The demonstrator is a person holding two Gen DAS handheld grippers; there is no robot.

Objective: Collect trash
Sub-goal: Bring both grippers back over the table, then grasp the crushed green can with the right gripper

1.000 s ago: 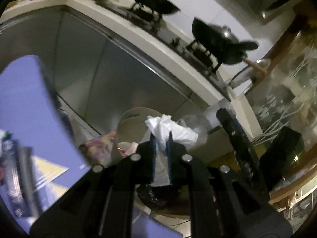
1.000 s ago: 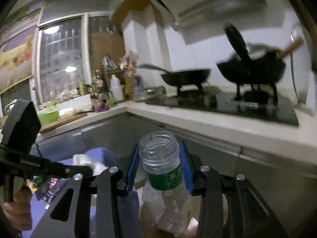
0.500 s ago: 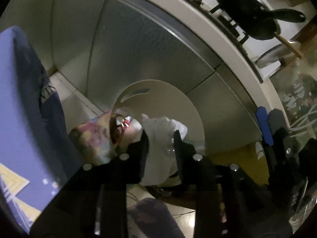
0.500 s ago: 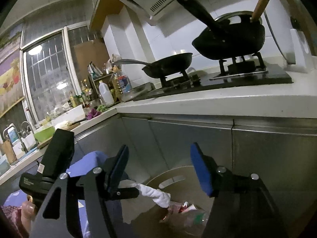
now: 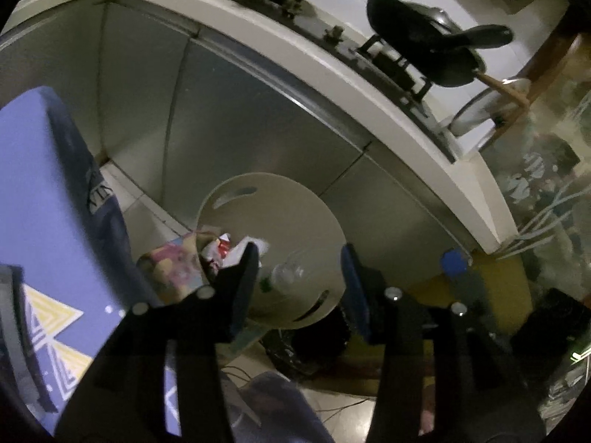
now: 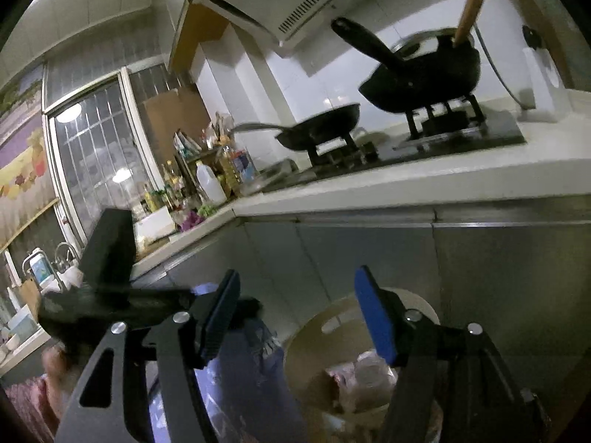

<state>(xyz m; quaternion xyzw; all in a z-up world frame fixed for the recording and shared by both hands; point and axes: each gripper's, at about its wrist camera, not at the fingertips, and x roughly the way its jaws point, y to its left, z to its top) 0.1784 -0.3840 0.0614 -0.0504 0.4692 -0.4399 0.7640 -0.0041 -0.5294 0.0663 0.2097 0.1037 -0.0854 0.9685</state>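
A round beige trash bin (image 5: pixel 295 217) stands on the floor against the steel cabinet fronts; it also shows in the right wrist view (image 6: pixel 332 347). Inside it lie a clear plastic bottle (image 5: pixel 284 273), a white tissue (image 5: pixel 255 245) and a colourful wrapper (image 5: pixel 173 269). My left gripper (image 5: pixel 299 269) is open and empty above the bin. My right gripper (image 6: pixel 299 306) is open and empty, above and beside the bin. The left gripper's black body (image 6: pixel 107 280) shows at the left of the right wrist view.
A white countertop (image 6: pixel 406 188) carries a black hob with a frying pan (image 6: pixel 317 129) and a black pot (image 6: pixel 424 77). A blue patterned cloth (image 5: pixel 33 221) fills the left. Steel cabinet doors (image 5: pixel 240 136) stand behind the bin. Dark objects lie on the floor at right.
My right gripper opened and let go of the plastic bottle into the bin. My left gripper then opened and dropped the white tissue into the bin.
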